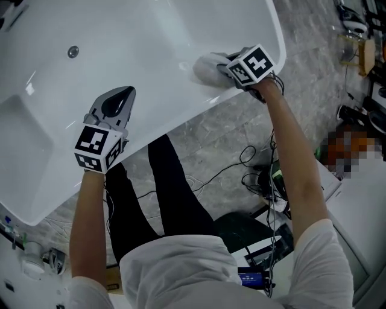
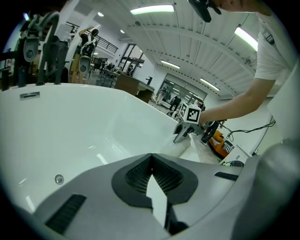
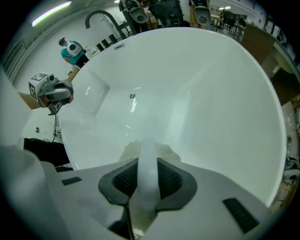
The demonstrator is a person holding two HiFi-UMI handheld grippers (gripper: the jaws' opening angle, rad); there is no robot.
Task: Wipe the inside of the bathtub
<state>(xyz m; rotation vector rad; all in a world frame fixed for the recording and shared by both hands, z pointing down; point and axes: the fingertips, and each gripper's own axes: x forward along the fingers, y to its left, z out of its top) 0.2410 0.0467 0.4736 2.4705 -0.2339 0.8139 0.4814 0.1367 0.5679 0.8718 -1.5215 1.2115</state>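
cloth held by a thin fold — it could pull loose mid-wipe

right gripper (image 1: 227, 67) is clamped on a white cloth (image 1: 207, 66) pressed to the bathtub (image 1: 151, 48) inner wall near the rim; a hard stroke may drag the narrow fold free. left gripper (image 1: 120, 99) — jaws together, empty — sits at the near rim.

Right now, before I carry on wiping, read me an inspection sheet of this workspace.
Surface: white bathtub interior, glossy, no marks visible.
Job's things: white cloth against the tub's inner wall near the rim.
Clutter: nothing seen inside the tub.
Tongs: right tongs shut on the cloth; left tongs shut, empty, at the near rim.
Cables: black cables loose on the floor beside the tub.
Surroundings: grey stone floor; dark faucet beyond the tub's far rim.
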